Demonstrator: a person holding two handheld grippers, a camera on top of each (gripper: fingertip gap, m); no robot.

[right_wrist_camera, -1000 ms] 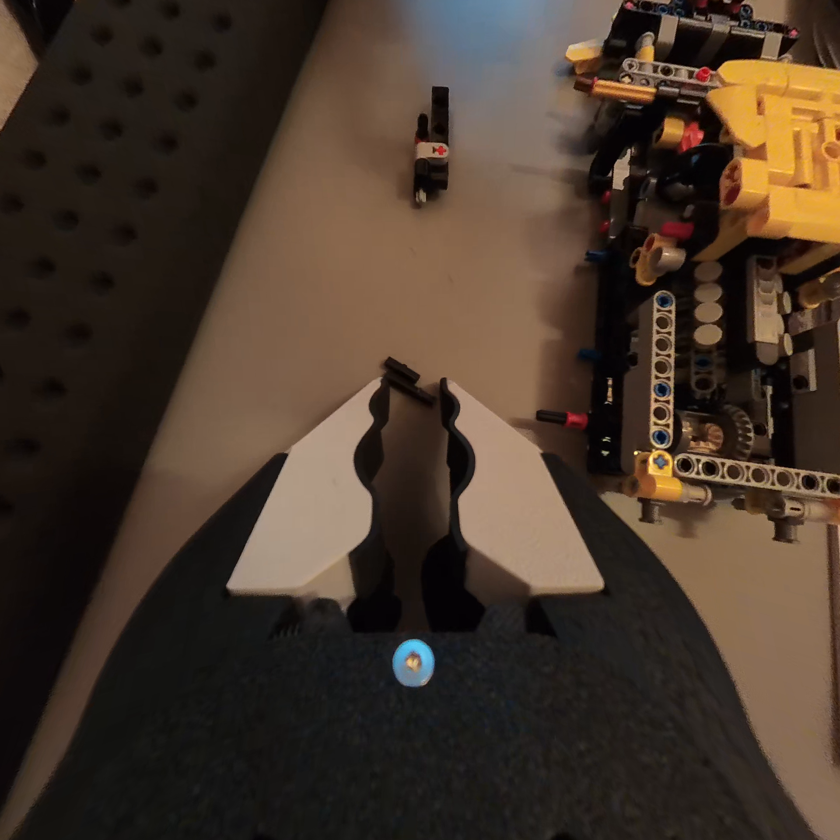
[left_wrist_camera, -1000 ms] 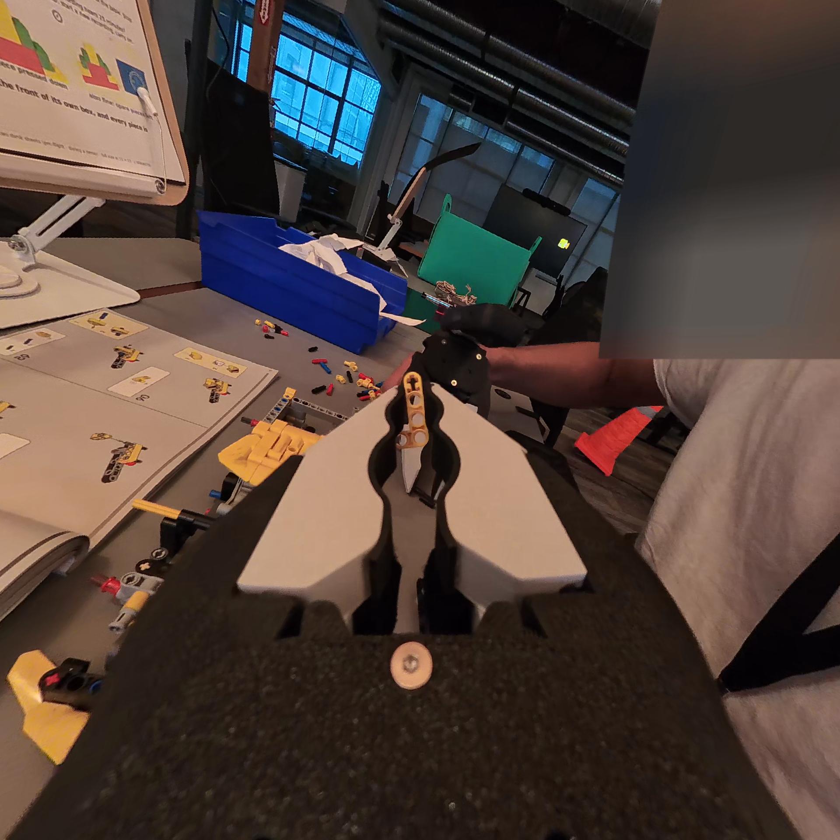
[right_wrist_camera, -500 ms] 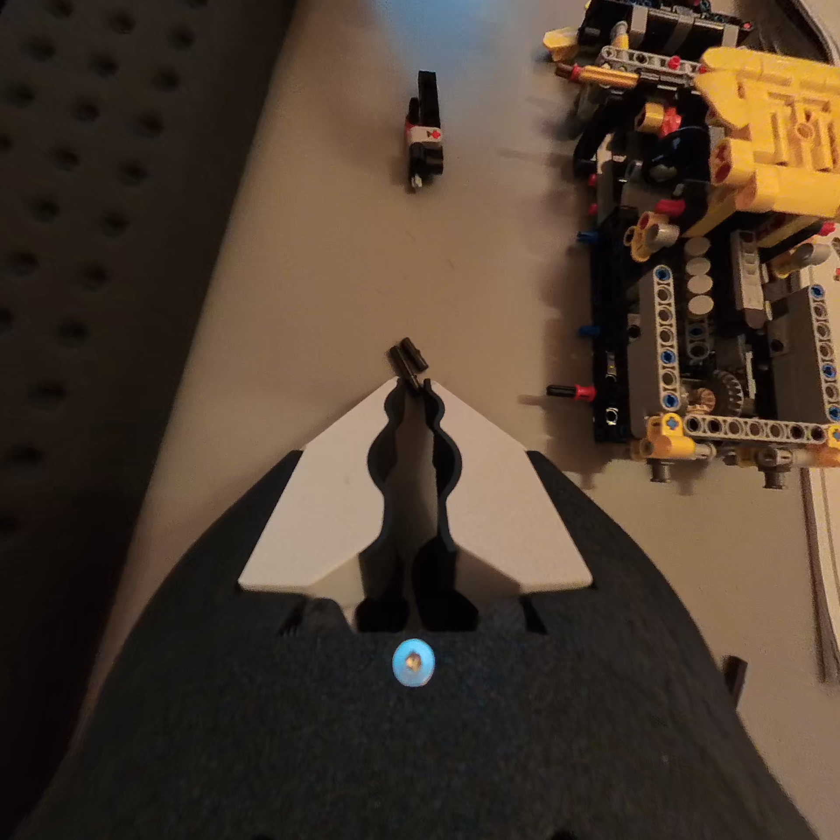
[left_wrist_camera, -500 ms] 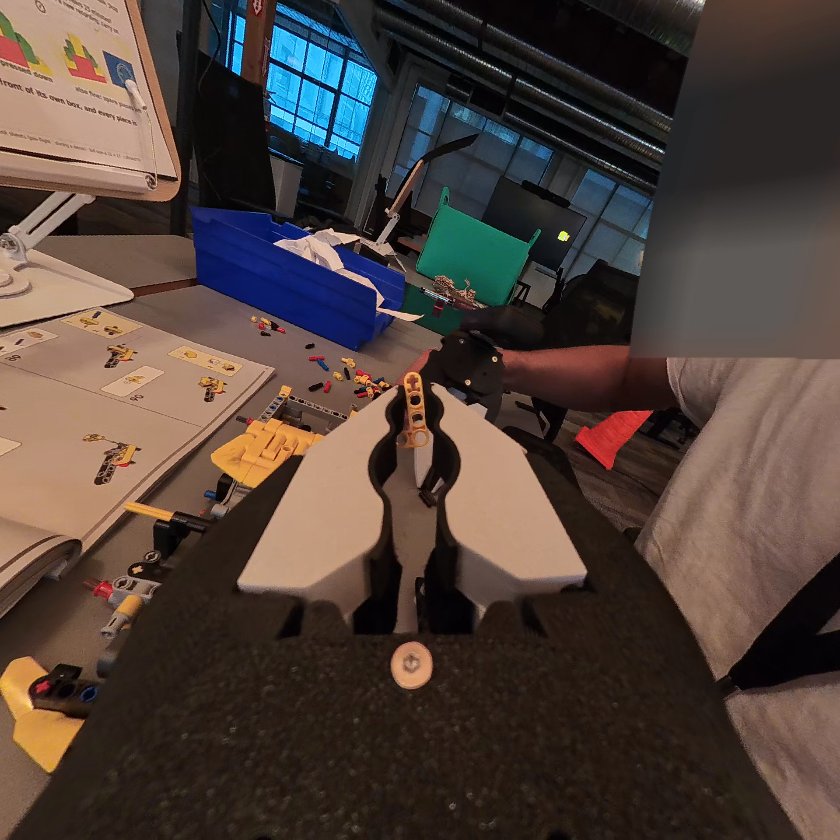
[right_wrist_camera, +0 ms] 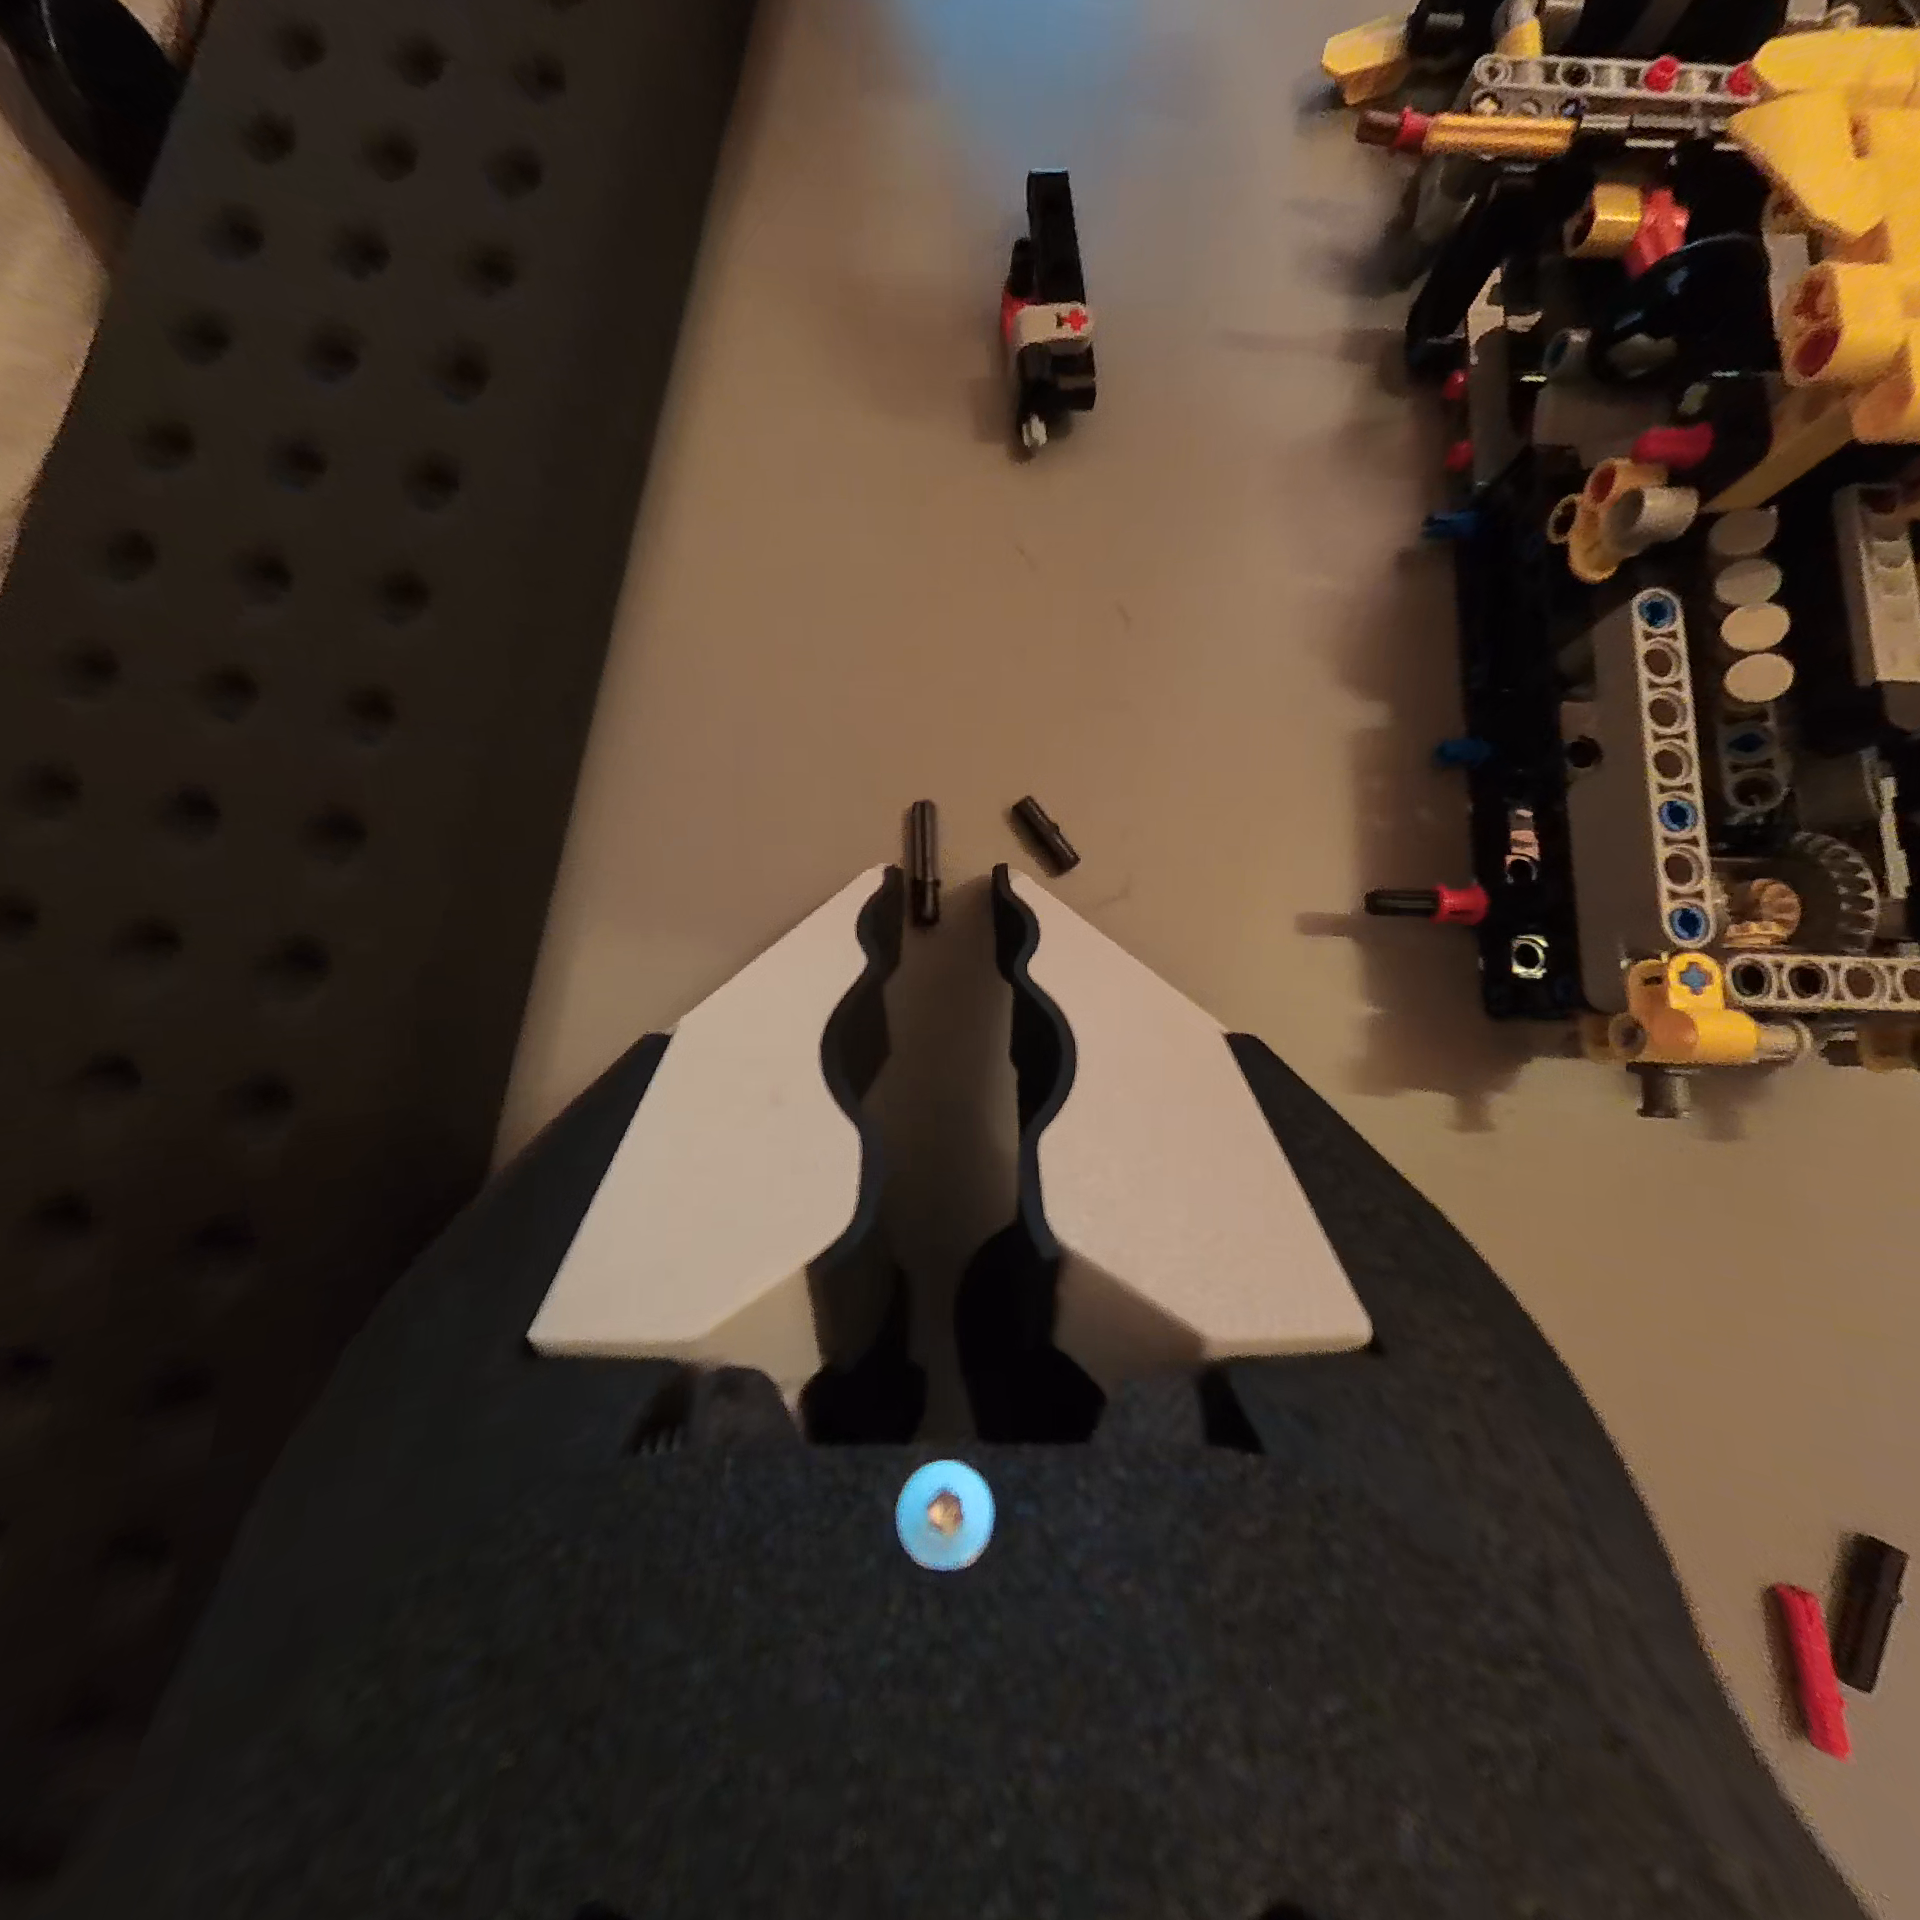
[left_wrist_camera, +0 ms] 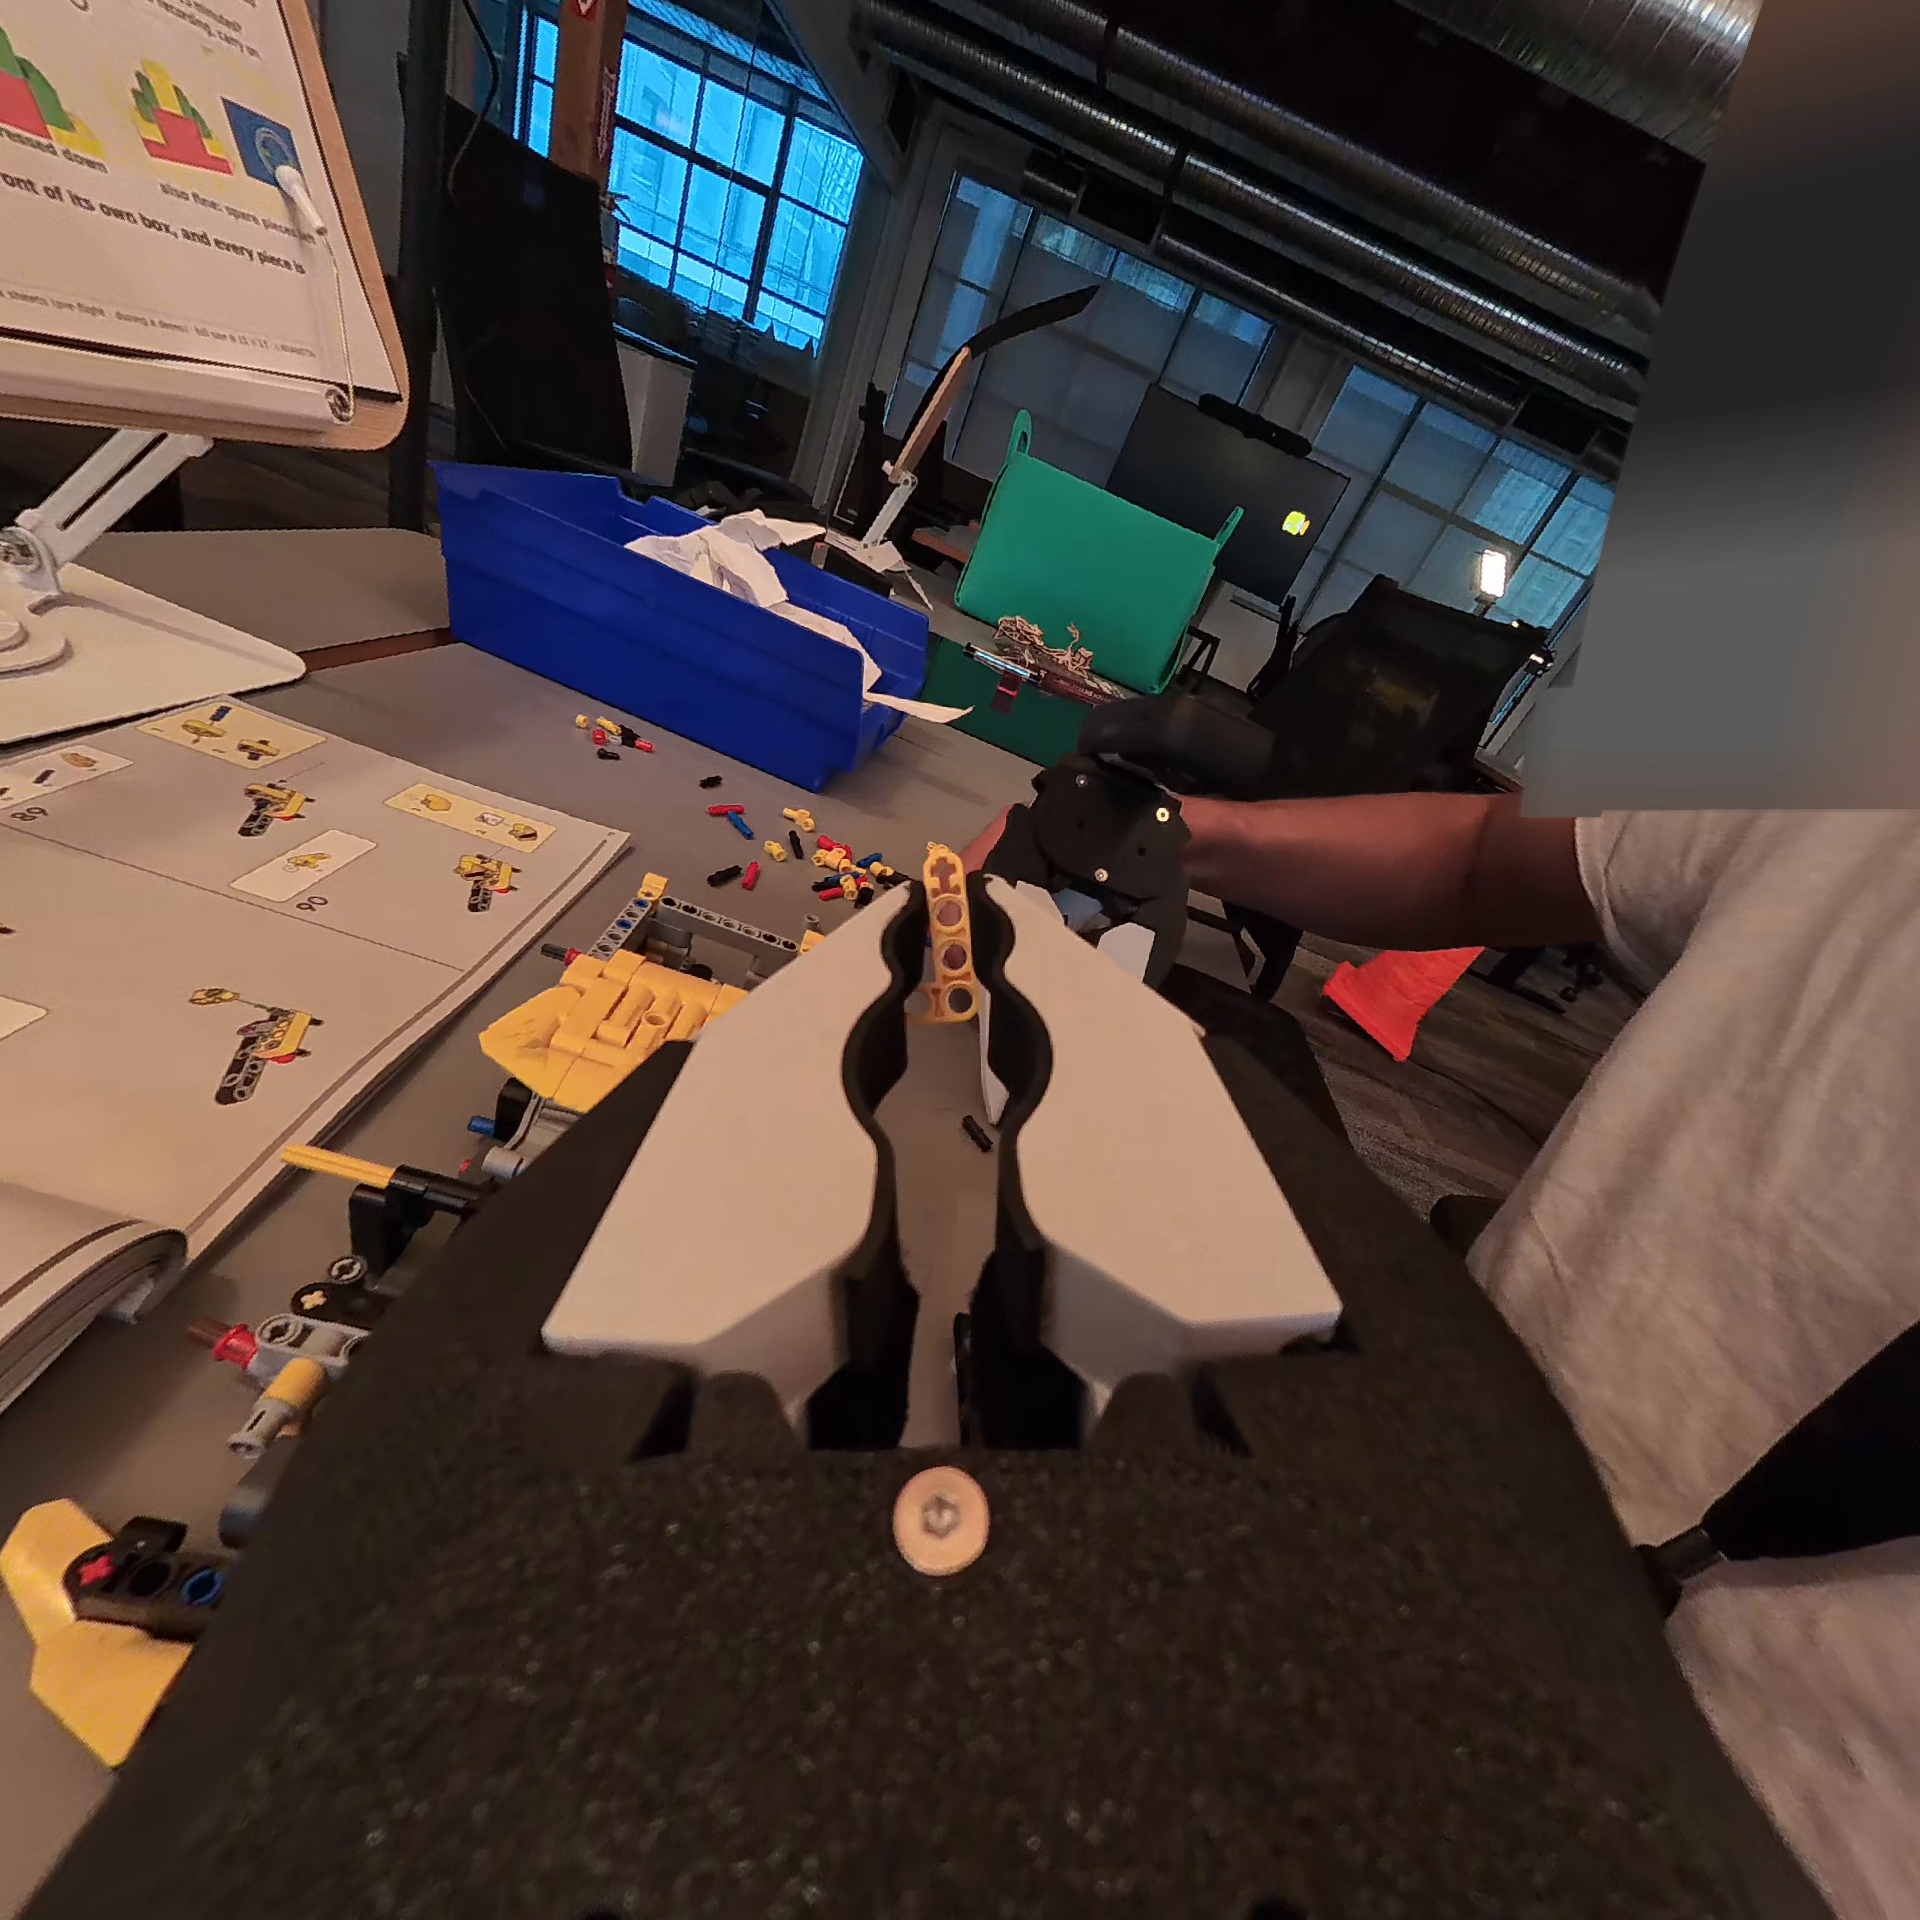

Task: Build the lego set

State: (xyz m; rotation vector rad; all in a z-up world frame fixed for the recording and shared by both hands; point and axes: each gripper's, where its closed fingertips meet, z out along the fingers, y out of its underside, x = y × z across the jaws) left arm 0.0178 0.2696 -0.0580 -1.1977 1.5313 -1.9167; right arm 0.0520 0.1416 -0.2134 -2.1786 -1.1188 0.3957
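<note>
My left gripper (left_wrist_camera: pixel 945 906) is shut on a short yellow beam (left_wrist_camera: pixel 949 940) and holds it upright above the table. My right gripper (right_wrist_camera: pixel 943 883) is open, tips down near the table. A thin black pin (right_wrist_camera: pixel 923 860) lies on the table between its fingertips, held by neither. A second black pin (right_wrist_camera: pixel 1044 834) lies just right of the tips. The part-built yellow and black model (right_wrist_camera: pixel 1662 665) stands to the right; it also shows in the left wrist view (left_wrist_camera: pixel 613 1018). The right gripper (left_wrist_camera: pixel 1101 862) shows beyond the beam.
An open instruction booklet (left_wrist_camera: pixel 260 935) lies left. A blue bin (left_wrist_camera: pixel 665 623) stands behind scattered small pieces (left_wrist_camera: pixel 810 852). A small black sub-assembly (right_wrist_camera: pixel 1049 312) lies ahead of the right gripper. A black perforated surface (right_wrist_camera: pixel 260 623) borders the table's left. Red and black pieces (right_wrist_camera: pixel 1813 1683) lie near right. The left gripper's tips are roughly 20 cm from the right gripper's.
My right gripper closed over the two black pins, then opened; the pins now lie apart on the table. My left gripper still holds the yellow beam, barely shifted.
</note>
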